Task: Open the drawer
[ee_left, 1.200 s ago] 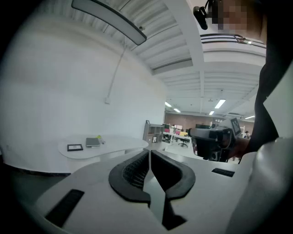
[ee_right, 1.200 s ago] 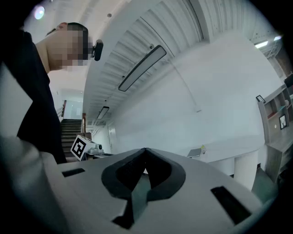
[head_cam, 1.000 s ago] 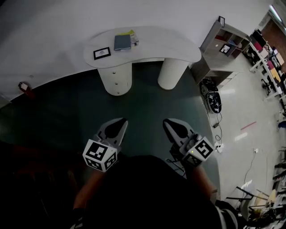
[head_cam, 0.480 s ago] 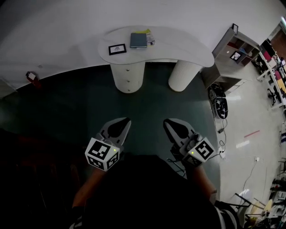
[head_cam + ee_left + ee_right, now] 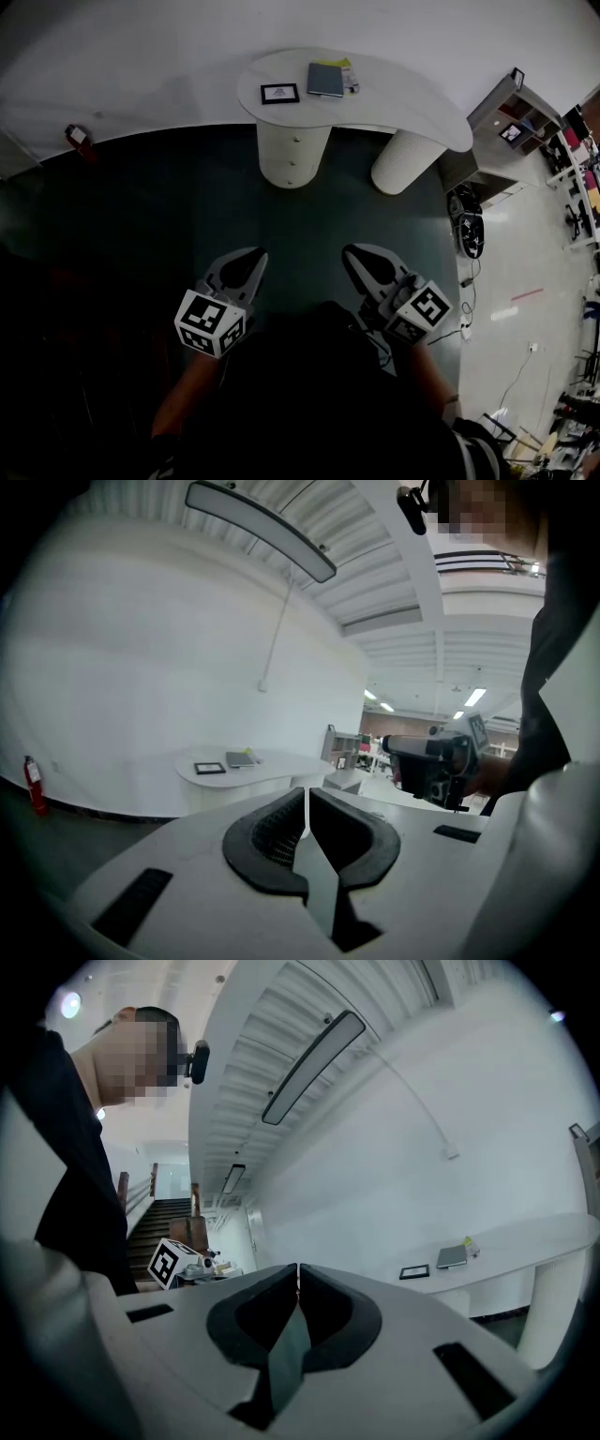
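Observation:
A white curved desk (image 5: 394, 89) stands by the far wall on two round pedestals. The left pedestal (image 5: 292, 155) has three small drawer fronts stacked on it, all pushed in. Both grippers hang over the dark floor well short of the desk. My left gripper (image 5: 256, 254) points toward the desk with its jaws together and nothing between them. Beside it, my right gripper (image 5: 348, 252) is shut and empty too. The left gripper view shows its tips (image 5: 307, 793) meeting, with the desk (image 5: 272, 764) far ahead. The right gripper (image 5: 298, 1269) sees the desk (image 5: 525, 1239) off to its right.
A picture frame (image 5: 279, 93) and a grey notebook (image 5: 326, 79) lie on the desk. A red fire extinguisher (image 5: 77, 139) stands at the wall to the left. A shelf unit (image 5: 511, 117) and a black bag (image 5: 469, 225) with cables are to the right.
In the head view the desk has slid to the right and the extinguisher has come further in at left. Both grippers stay shut, side by side, at the same spot in the picture.

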Demonstrator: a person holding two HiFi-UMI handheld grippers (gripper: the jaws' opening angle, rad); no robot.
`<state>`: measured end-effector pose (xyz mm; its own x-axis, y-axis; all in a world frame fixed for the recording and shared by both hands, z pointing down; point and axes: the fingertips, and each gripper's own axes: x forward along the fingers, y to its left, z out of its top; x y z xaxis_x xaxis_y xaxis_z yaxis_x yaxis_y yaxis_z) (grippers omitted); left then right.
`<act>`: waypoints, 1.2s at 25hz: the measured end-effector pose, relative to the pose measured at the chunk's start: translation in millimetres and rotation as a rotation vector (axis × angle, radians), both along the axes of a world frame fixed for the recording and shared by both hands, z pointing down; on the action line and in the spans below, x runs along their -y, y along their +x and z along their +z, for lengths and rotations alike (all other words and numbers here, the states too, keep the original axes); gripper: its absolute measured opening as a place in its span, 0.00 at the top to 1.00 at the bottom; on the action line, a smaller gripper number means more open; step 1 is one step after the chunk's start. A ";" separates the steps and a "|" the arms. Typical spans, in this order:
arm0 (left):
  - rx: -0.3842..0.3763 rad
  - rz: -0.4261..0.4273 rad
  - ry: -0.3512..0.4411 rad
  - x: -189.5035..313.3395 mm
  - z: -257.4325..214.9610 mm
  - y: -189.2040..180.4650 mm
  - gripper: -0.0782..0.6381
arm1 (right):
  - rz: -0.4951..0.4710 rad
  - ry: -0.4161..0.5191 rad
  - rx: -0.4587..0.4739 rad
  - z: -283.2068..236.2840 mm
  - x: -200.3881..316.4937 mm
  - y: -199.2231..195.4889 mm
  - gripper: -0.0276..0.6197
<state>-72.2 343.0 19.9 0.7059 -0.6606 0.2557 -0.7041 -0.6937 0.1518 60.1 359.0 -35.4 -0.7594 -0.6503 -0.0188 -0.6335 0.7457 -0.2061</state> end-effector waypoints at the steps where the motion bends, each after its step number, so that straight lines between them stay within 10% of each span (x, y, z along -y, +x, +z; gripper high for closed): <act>1: -0.004 -0.003 -0.006 2.5 1.9 -3.1 0.85 | -0.001 -0.011 0.003 1.5 3.7 -2.6 0.93; 30: 0.018 -0.070 -0.132 264.0 46.8 21.3 0.85 | -0.221 -0.151 -0.020 58.9 285.8 -10.6 0.93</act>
